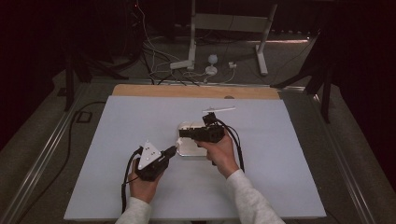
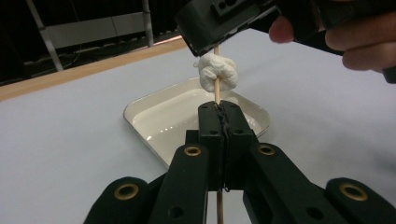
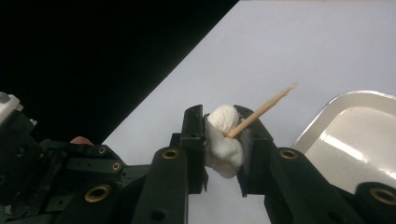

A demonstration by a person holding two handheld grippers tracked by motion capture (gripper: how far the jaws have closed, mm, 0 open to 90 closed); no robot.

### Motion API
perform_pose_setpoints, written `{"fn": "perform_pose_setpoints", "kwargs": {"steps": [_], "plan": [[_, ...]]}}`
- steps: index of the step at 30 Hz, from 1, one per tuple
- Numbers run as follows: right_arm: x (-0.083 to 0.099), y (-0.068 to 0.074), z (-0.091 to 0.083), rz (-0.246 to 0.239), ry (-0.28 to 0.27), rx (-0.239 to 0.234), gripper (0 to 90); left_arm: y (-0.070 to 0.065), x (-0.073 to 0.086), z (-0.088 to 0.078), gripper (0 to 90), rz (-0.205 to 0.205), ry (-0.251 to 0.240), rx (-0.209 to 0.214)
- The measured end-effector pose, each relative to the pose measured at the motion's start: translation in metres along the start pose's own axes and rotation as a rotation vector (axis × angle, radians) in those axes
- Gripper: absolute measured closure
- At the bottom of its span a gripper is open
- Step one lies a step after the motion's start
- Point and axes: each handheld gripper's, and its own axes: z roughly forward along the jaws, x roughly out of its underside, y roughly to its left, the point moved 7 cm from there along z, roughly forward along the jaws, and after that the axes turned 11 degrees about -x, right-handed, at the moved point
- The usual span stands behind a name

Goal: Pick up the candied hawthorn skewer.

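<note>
My left gripper [image 2: 220, 109] is shut on a thin wooden skewer [image 2: 216, 91], which rises from its jaws over a shallow white tray [image 2: 135, 108]. A soft white lump [image 2: 216, 71], like a marshmallow, is threaded on the skewer above the jaws. My right gripper [image 3: 224, 122] is shut on that lump [image 3: 222, 151], with a pad pressed into each side. The skewer's pointed end [image 3: 264, 107] sticks out past the lump. In the high view both grippers meet at the tray [image 1: 191, 150] near the table's middle, the left one [image 1: 173, 150] low and the right one [image 1: 183, 133] above it.
The tray lies on a white sheet [image 1: 116, 154] that covers the table, with a wooden strip [image 1: 154, 90] along its far edge. Beyond the table, cables [image 1: 154, 65] and a white stand's legs [image 1: 187, 60] lie on the floor. Dark surroundings flank both sides.
</note>
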Motion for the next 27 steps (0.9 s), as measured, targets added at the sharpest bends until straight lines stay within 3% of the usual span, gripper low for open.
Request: {"fn": "perform_pose_setpoints", "kwargs": {"steps": [4,5,7,8,10,18,20,22,23,27], "plan": [[-0.005,0.002,-0.007,-0.007,-0.029,0.014,79.0,-0.002,-0.002,0.0,90.0,0.01,-0.01,0.007],[-0.008,0.0,-0.011,-0.011,-0.057,0.044,79.6,-0.002,0.002,0.0,90.0,0.043,0.01,0.0],[-0.016,-0.004,-0.022,0.007,-0.1,0.056,80.4,-0.002,0.003,-0.001,90.0,0.027,0.003,0.002],[-0.017,-0.006,-0.025,0.007,-0.098,0.052,80.5,-0.001,0.002,-0.002,90.0,0.013,-0.004,0.017],[-0.019,-0.007,-0.029,-0.013,-0.092,0.075,80.7,-0.006,-0.001,-0.002,90.0,0.046,-0.008,0.02],[-0.024,-0.008,-0.034,-0.032,-0.106,0.1,81.4,-0.004,-0.002,-0.003,90.0,0.035,-0.014,0.026],[-0.028,-0.01,-0.039,-0.052,-0.121,0.158,81.9,-0.004,0.001,-0.002,90.0,0.064,0.006,0.009],[-0.038,-0.012,-0.054,-0.04,-0.168,0.158,81.9,-0.001,0.003,-0.003,90.0,0.056,0.011,0.004],[-0.041,-0.012,-0.06,-0.055,-0.168,0.164,81.8,0.005,0.003,-0.003,90.0,0.014,0.005,0.002],[-0.043,-0.008,-0.068,-0.118,-0.118,0.202,81.3,0.008,-0.001,-0.004,90.0,-0.016,-0.012,0.003]]}}
